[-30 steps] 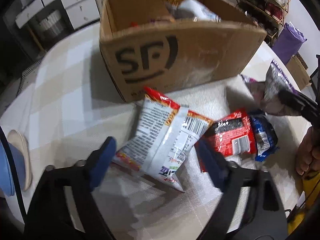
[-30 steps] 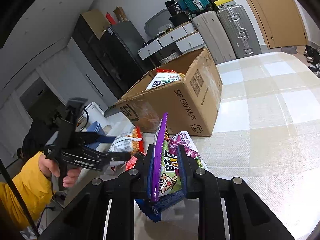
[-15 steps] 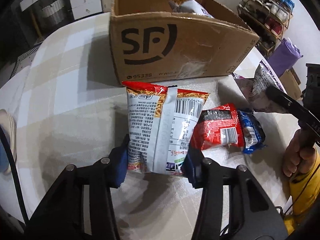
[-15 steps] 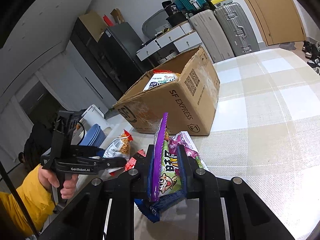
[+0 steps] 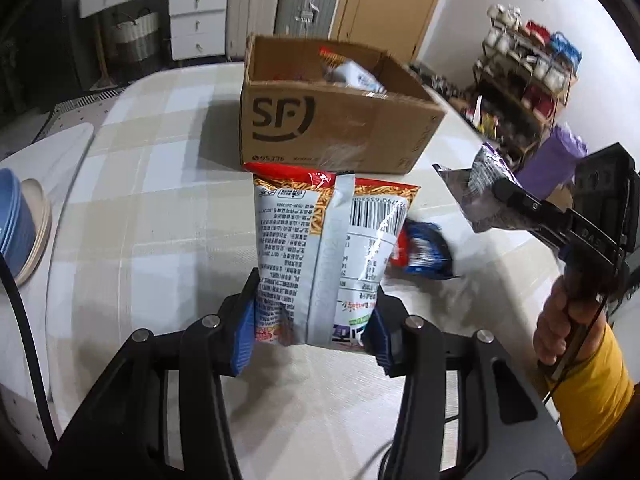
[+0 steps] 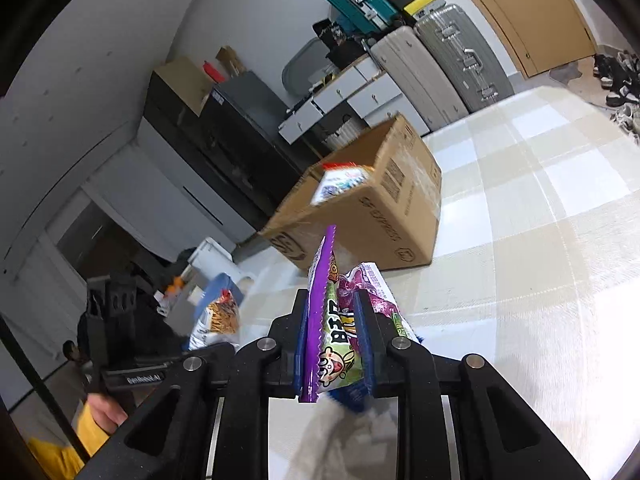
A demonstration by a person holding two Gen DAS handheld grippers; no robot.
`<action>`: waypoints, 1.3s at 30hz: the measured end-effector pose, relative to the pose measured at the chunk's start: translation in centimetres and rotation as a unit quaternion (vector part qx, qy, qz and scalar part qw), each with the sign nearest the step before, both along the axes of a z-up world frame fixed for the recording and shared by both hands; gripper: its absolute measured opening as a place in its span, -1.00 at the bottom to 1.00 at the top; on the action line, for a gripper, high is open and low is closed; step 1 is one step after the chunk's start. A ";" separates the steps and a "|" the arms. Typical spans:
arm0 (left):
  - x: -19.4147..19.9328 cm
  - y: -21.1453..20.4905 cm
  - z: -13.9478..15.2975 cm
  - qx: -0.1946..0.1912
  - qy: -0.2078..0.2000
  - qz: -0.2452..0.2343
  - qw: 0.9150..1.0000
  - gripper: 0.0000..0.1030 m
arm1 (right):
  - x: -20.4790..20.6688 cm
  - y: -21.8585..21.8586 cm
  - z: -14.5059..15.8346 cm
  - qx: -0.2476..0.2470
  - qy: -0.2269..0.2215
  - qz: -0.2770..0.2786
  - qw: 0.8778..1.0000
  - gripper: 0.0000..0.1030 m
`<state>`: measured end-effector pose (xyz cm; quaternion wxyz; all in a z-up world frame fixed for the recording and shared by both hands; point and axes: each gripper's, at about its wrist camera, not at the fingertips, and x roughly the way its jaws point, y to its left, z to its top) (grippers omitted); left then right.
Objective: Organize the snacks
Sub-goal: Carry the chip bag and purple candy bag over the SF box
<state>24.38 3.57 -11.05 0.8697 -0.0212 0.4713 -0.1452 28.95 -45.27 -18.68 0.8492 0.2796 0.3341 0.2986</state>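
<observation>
Lifted clear of the table point(image 5: 160, 208) since a second ago: white-and-orange snack bag point(image 5: 324, 256), pinched low down between the blue pads of the left tool point(image 5: 310, 340) and held upright in front of the open SF cardboard box point(image 5: 320, 128), more packets showing inside. Lying on the table just right of that bag: red packet point(image 5: 396, 250) and blue packet point(image 5: 426, 254), touching. Farther right, clamped edge-on in the right tool point(image 6: 334, 356): purple-and-green snack packet point(image 6: 332, 344), raised above the table, with the box beyond it.
</observation>
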 end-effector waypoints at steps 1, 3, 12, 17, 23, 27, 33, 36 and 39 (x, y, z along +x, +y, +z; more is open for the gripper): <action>-0.7 -1.0 0.0 0.005 -0.001 0.010 1.000 -0.14 | -0.6 0.0 0.7 0.002 -0.005 0.000 1.000 -0.58; -2.2 -1.8 0.4 0.002 -0.003 0.025 1.000 -0.14 | -2.0 0.5 2.3 0.003 -0.019 0.002 1.000 -0.58; -7.6 -3.9 2.8 0.000 -0.067 0.038 0.997 -0.14 | -7.0 3.1 6.4 -0.001 -0.048 0.025 0.999 -0.58; -10.1 -3.9 4.0 -0.010 -0.079 0.039 0.996 -0.14 | -9.2 4.1 7.3 -0.010 -0.057 0.025 0.998 -0.58; -11.7 -3.8 5.1 -0.019 -0.089 0.034 0.995 -0.14 | -9.7 4.6 8.6 -0.014 -0.068 0.024 0.997 -0.58; -12.1 -3.2 6.1 -0.024 -0.102 0.036 0.994 -0.13 | -9.5 4.8 9.4 -0.009 -0.076 0.026 0.997 -0.58; -11.2 -2.3 6.5 -0.023 -0.106 0.047 0.993 -0.13 | -8.6 4.9 10.9 -0.017 -0.088 0.029 0.996 -0.58; -10.3 -1.9 7.0 -0.022 -0.108 0.049 0.993 -0.13 | -7.7 4.9 11.7 -0.019 -0.094 0.029 0.995 -0.58; -8.9 -1.7 7.9 -0.011 -0.123 0.051 0.991 -0.13 | -6.8 5.1 12.6 -0.026 -0.108 0.029 0.993 -0.58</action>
